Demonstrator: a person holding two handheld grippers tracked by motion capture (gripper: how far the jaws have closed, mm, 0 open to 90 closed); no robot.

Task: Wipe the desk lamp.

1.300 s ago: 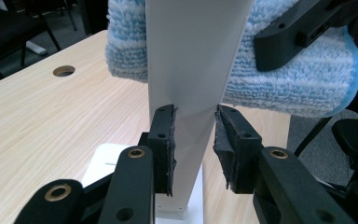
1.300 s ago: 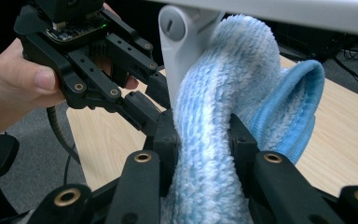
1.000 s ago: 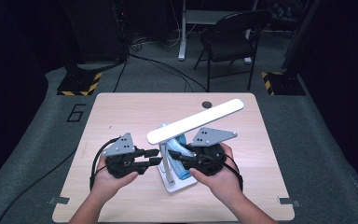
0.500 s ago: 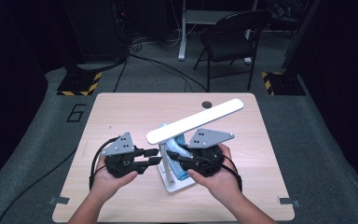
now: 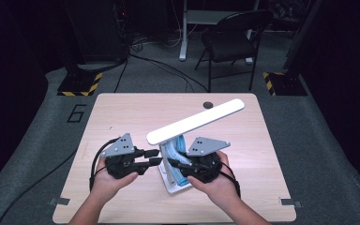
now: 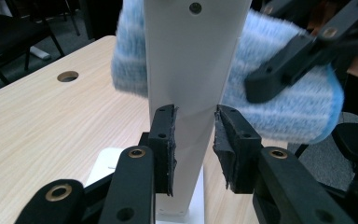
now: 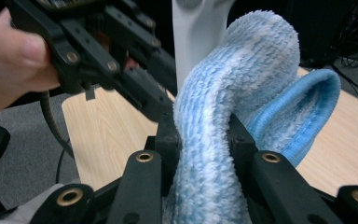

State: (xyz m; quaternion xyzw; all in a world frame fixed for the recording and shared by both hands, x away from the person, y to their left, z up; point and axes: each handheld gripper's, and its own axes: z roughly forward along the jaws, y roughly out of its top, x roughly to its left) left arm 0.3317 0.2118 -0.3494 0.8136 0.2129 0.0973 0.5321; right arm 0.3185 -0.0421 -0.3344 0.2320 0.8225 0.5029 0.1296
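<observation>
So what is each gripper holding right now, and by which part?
The left gripper clamps the white lamp's upright post low down. The right gripper pinches the blue cloth at a bunched fold.

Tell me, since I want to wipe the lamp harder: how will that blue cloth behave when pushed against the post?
Probably floppy: the blue cloth folds and bulges around the right tool that pinches it. Its fluffy pile likely compresses and drags rather than slides. The white lamp post, clamped by the left tool, looks stiff, so the cloth should give first.
</observation>
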